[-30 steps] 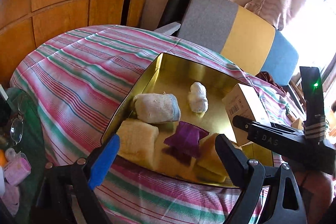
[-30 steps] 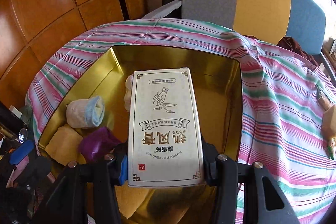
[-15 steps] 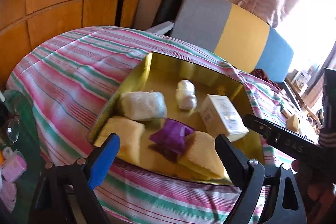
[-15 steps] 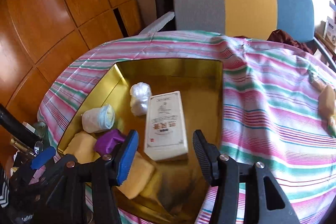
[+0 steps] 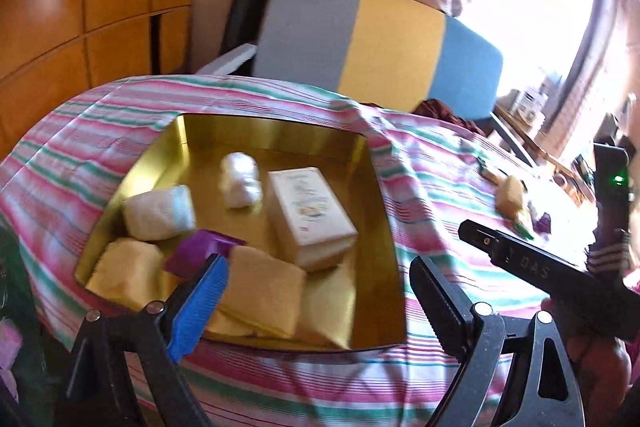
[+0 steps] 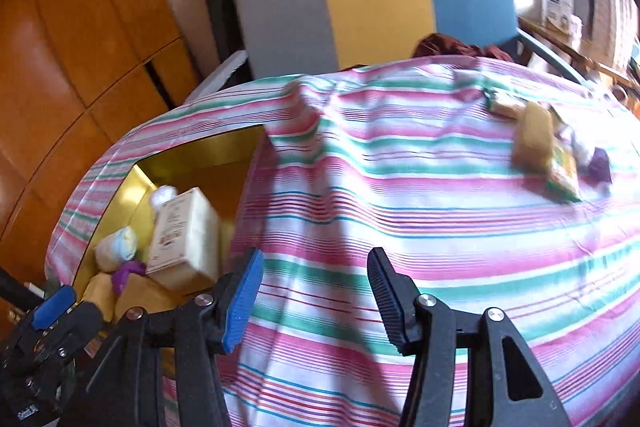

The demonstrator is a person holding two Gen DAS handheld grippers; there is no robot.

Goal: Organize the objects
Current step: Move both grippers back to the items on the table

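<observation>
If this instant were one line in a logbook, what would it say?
left gripper: open, empty | right gripper: open, empty | white box: in gold tray | more items on striped cloth

Cream box (image 5: 311, 213): printed label blurred, unreadable. Gold tray (image 6: 120, 203): near part hidden behind left gripper (image 6: 54, 311). Small items at tablecloth's far end (image 6: 560, 155): motion-blurred, unidentifiable.

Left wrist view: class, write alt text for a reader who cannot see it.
A gold tray on a striped tablecloth holds a cream box, rolled socks, a white bundle, purple cloth and yellow sponges. The open left gripper hovers near the tray's front edge.
</observation>
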